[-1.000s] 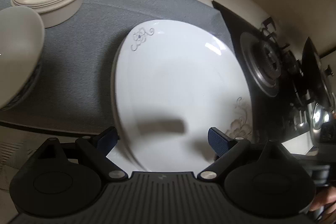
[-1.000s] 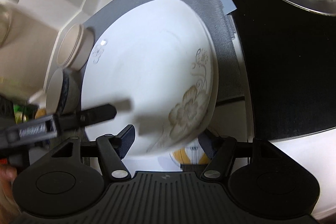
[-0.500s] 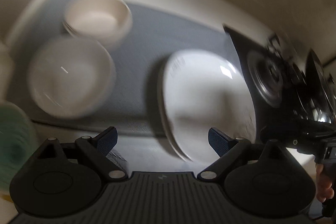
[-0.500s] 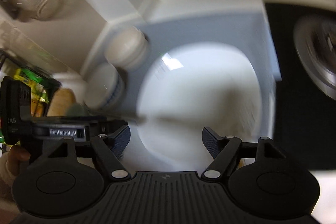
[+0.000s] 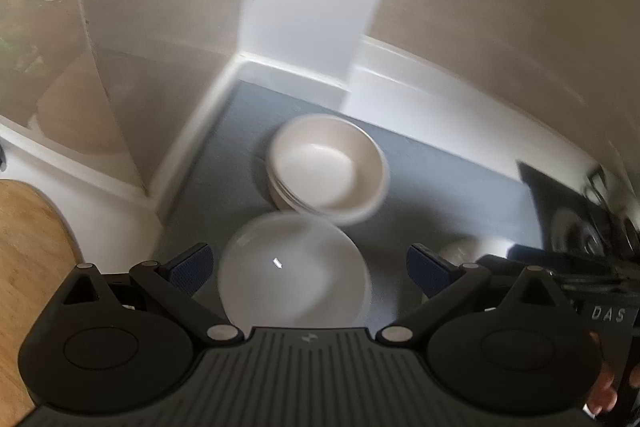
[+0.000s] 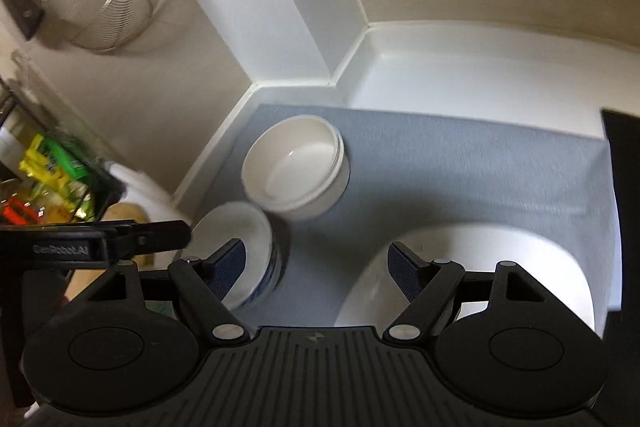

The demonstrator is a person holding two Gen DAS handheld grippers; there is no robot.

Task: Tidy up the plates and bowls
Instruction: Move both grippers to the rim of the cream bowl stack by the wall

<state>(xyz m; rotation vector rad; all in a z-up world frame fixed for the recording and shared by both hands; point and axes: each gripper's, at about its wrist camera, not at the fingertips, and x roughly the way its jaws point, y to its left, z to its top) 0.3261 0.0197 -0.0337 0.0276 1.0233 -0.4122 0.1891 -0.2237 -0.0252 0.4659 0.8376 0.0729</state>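
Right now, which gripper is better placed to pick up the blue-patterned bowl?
Left, probably. The blue-patterned bowl sits centred between the open left gripper fingers; the right gripper, also open, frames bare grey mat, bowl off beside it.

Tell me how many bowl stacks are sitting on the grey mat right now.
2: a cream stack near the back corner of the grey mat, and a blue-patterned white stack in front of it at the mat's left edge. Bowls per stack unclear.

Both grippers' jaws now wider, empty, off the plate.
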